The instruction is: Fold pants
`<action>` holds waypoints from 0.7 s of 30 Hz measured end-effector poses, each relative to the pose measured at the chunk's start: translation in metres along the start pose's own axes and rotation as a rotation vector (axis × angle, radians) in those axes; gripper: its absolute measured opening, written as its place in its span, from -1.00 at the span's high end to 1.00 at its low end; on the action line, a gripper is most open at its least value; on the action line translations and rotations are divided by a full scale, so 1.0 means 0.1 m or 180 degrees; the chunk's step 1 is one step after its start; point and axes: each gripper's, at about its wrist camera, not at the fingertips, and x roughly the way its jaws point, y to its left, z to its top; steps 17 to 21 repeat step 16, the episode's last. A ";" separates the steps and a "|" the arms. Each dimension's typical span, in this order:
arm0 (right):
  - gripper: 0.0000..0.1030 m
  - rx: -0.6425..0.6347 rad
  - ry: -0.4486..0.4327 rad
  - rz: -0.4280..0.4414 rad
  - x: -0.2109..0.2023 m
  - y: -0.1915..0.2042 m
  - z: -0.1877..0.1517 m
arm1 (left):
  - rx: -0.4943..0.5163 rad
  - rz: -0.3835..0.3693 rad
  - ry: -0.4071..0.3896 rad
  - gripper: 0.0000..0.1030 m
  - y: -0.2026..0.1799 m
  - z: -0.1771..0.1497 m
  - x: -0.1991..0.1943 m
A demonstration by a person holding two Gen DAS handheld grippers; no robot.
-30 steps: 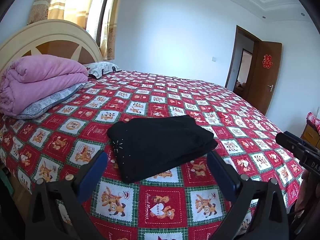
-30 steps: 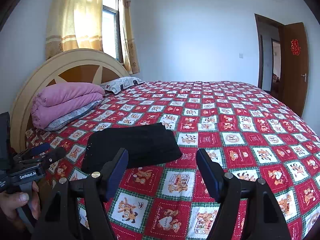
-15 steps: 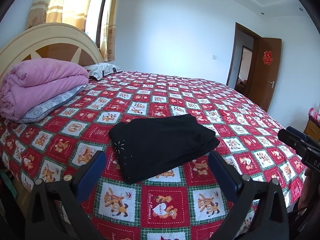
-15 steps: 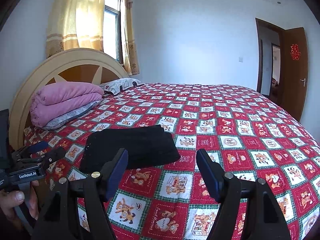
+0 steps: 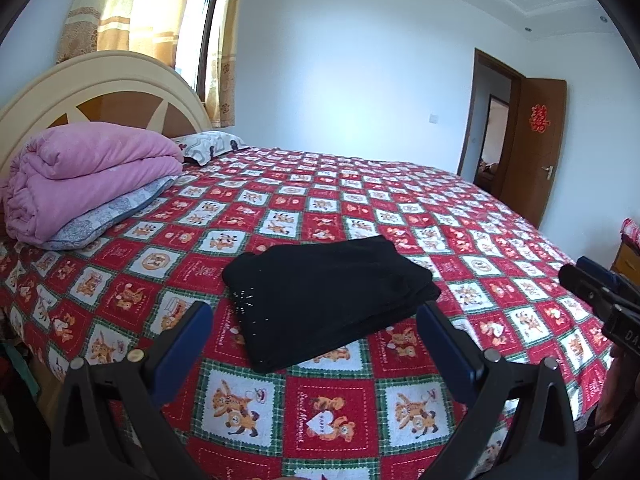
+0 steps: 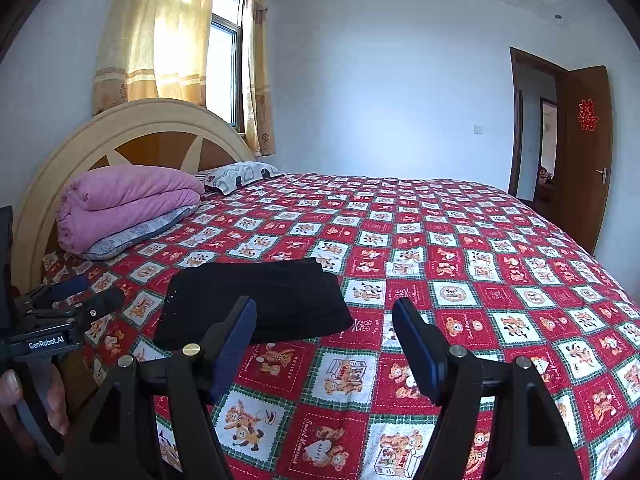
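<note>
Pants: black, lying as a compact folded stack on the bed, near the bed's near edge and toward its headboard end, flat on the red patterned bedspread. Layers are stacked with edges roughly aligned; a slight overhang shows along the side toward the foot end.

Left hand-held gripper: jaws wide apart, nothing between them, held short of the pants and clear of the cloth. Right hand-held gripper: jaws likewise apart and empty, held short of the near edge of the stack, not touching it.

Change over the last second: none of note. The pants have kept the same shape and place, and both grippers have held their position and opening.

Assessment: folding appears complete or nearly so; the stillness suggests a pause or finish, not a fresh grasp.
</note>
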 end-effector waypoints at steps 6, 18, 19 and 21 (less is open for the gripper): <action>-0.39 -0.0004 0.0020 -0.0003 0.01 0.00 -0.01 | -0.0010 0.0053 0.0064 -1.00 0.01 -0.04 0.04; -0.40 0.0016 0.0073 0.0006 0.07 -0.02 -0.04 | 0.0042 -0.0010 -0.0022 -1.00 0.00 -0.07 0.01; -0.40 0.0016 0.0073 0.0006 0.07 -0.02 -0.04 | 0.0042 -0.0010 -0.0022 -1.00 0.00 -0.07 0.01; -0.40 0.0016 0.0073 0.0006 0.07 -0.02 -0.04 | 0.0042 -0.0010 -0.0022 -1.00 0.00 -0.07 0.01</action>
